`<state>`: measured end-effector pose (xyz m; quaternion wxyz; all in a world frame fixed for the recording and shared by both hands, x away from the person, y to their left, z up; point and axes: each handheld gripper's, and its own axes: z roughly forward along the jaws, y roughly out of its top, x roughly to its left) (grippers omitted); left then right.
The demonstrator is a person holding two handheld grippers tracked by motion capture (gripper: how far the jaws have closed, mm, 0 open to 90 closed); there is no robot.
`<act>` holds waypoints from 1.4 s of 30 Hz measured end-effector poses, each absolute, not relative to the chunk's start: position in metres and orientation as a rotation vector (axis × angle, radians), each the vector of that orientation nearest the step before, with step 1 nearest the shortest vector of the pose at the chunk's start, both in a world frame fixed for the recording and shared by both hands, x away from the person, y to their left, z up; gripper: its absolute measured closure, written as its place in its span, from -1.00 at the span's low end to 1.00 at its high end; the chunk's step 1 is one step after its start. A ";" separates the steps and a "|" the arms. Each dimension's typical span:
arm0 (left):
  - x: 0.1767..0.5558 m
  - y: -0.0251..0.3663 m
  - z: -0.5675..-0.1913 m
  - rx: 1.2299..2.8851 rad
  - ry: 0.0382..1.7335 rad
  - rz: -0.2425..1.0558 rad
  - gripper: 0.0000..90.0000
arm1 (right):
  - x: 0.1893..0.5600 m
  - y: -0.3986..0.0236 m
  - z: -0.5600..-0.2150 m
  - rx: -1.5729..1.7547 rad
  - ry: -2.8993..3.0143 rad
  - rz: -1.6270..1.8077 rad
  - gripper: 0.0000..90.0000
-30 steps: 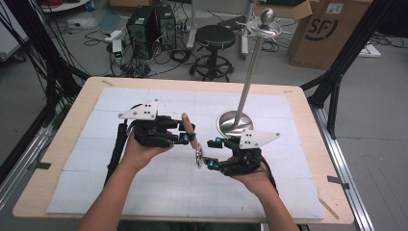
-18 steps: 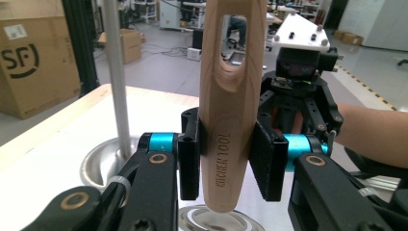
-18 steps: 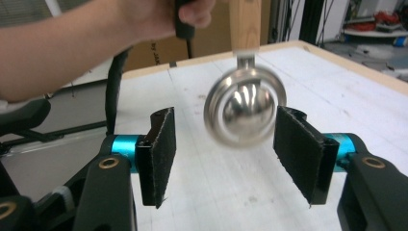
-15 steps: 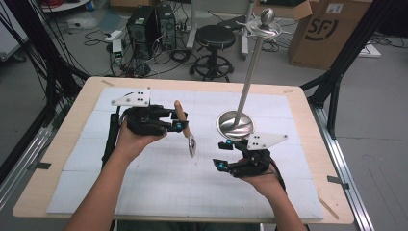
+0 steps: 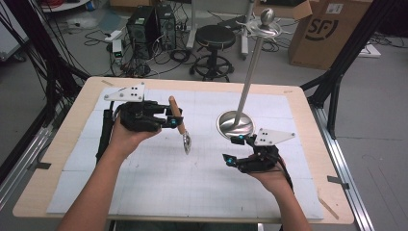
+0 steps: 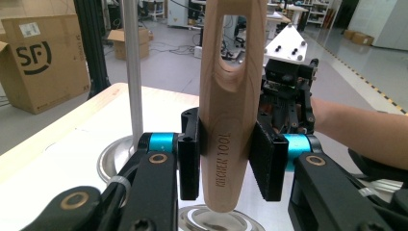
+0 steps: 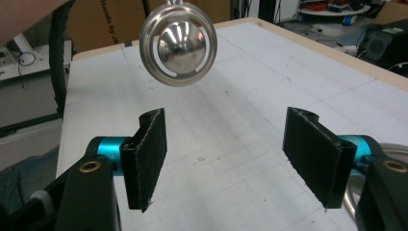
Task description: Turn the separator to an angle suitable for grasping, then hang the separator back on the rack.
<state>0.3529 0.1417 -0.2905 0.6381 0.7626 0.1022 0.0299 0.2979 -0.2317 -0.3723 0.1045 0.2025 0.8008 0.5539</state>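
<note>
A kitchen tool with a wooden handle [image 5: 175, 114] and a round metal head [image 5: 186, 141] hangs above the mat, head down. My left gripper [image 5: 169, 120] is shut on the handle [image 6: 233, 96], its pads [image 6: 262, 161] pressing both sides. My right gripper [image 5: 233, 150] is lower and to the right, apart from the tool. Its jaws have just been opening and stand open with nothing between them. In the right gripper view the shiny head [image 7: 178, 45] floats beyond my right gripper [image 7: 223, 159].
A metal stand with a round base [image 5: 235, 124], a tall pole [image 5: 250, 82] and hooks at the top [image 5: 265, 19] rises at the mat's back right, just behind my right hand. The white gridded mat [image 5: 159, 187] covers the wooden table [image 5: 315, 144].
The two hands have drawn apart. The left one moved left and up with the tool; the right one moved right and back, away from the tool's head, its jaws wider.
</note>
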 end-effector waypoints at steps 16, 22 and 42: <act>0.368 0.132 -0.280 1.757 0.235 0.072 0.51 | 0.298 -0.232 -0.375 0.586 2.408 1.600 -0.42; 0.388 0.114 -0.258 1.760 0.204 0.089 0.51 | 0.293 -0.236 -0.375 0.585 2.404 1.584 -0.42; 0.425 0.061 -0.199 1.811 0.141 0.122 0.50 | 0.295 -0.238 -0.376 0.594 2.392 1.595 -0.43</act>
